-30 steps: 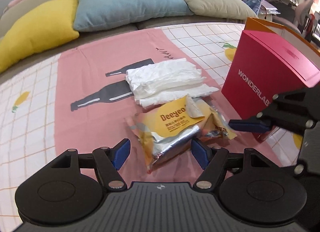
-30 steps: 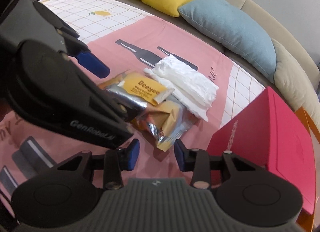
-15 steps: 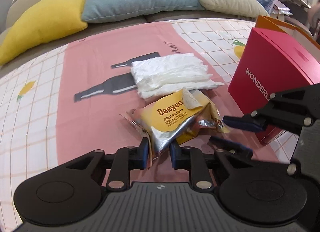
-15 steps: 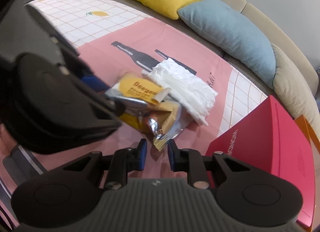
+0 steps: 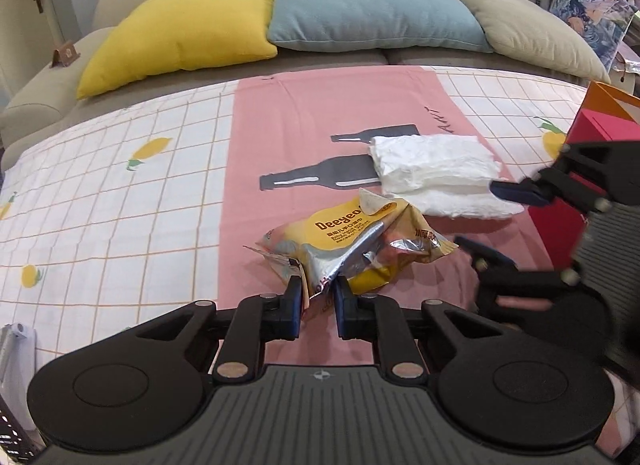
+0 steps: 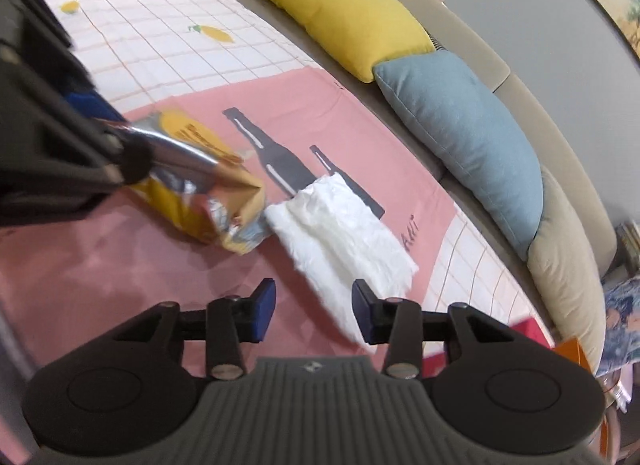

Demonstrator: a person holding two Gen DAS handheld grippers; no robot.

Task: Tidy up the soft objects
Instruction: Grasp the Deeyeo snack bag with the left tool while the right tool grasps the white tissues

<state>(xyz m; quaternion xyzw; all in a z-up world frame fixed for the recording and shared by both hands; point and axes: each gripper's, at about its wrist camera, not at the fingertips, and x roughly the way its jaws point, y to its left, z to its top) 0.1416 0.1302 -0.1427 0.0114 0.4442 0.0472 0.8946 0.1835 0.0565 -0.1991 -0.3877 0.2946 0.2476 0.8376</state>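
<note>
At lower centre of the left wrist view, the yellow wipes packet (image 5: 352,241) is pinched at its crumpled near edge by the closing left hand-held gripper (image 5: 318,301). The right hand-held gripper (image 6: 314,311) is opening, unclenched, above the white tissue stack's (image 6: 340,225) edge.

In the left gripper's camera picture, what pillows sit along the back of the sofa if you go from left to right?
Yellow pillow → blue pillow → beige pillow → patterned blue cushion at the far right edge.
</note>
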